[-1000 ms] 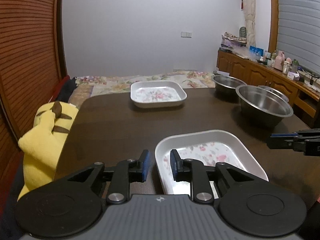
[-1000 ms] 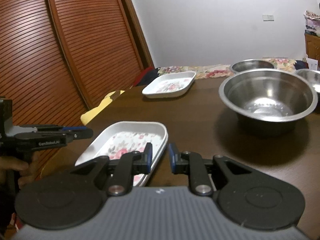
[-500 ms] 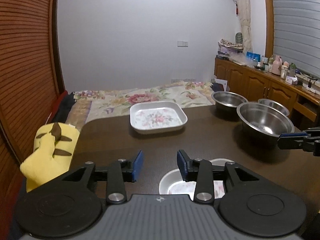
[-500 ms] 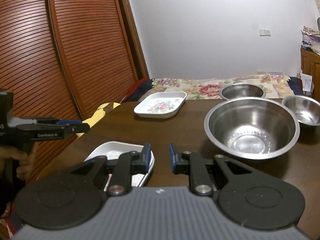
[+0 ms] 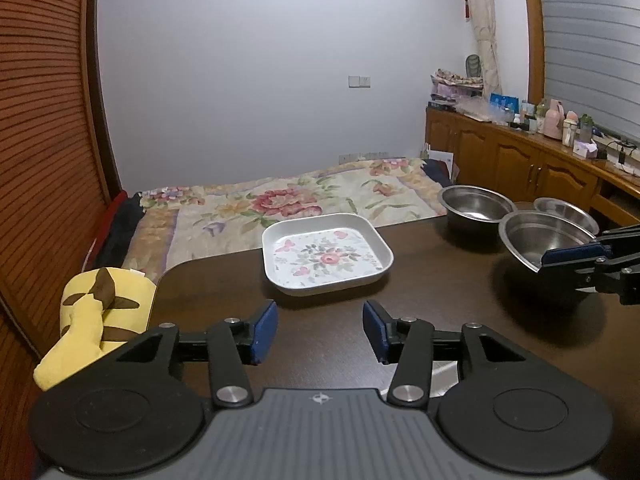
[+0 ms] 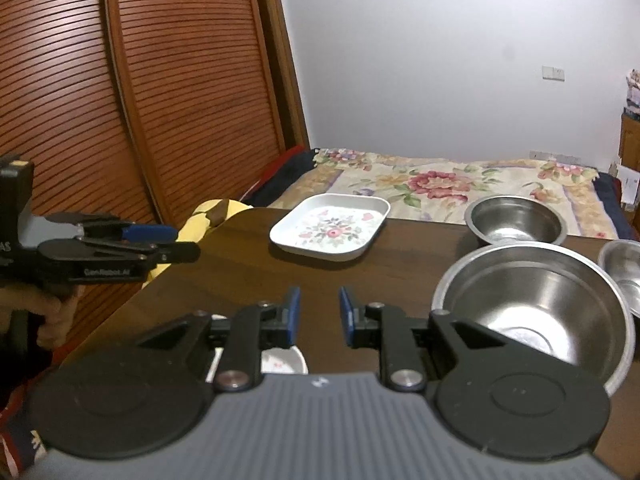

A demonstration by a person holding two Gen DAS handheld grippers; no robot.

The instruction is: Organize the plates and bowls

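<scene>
A white floral plate [image 5: 326, 258] [image 6: 330, 232] lies at the table's far edge. A second floral plate [image 6: 280, 360] shows only as a sliver under my right gripper's fingers. Three steel bowls stand at the right: a large one [image 6: 532, 312] [image 5: 540, 240], a medium one [image 6: 516, 220] [image 5: 476, 204] and a small one [image 6: 624, 264] [image 5: 568, 210]. My left gripper [image 5: 320, 332] [image 6: 176, 240] hovers over bare table, its jaws opening with nothing between them. My right gripper [image 6: 318, 316] [image 5: 560, 258] hangs beside the large bowl, jaws also opening and holding nothing.
The dark wooden table [image 5: 420, 300] ends at a bed with a flowered cover [image 5: 280, 200]. A yellow plush toy [image 5: 96, 312] lies off the table's left corner. Slatted wooden doors [image 6: 180, 100] stand at the left, a cluttered cabinet [image 5: 520, 160] at the right. A hand [image 6: 52, 312] holds the left gripper.
Both grippers let go of the near floral plate's rims, rose and drew back. Their jaws widened. The near plate slid out of sight beneath them.
</scene>
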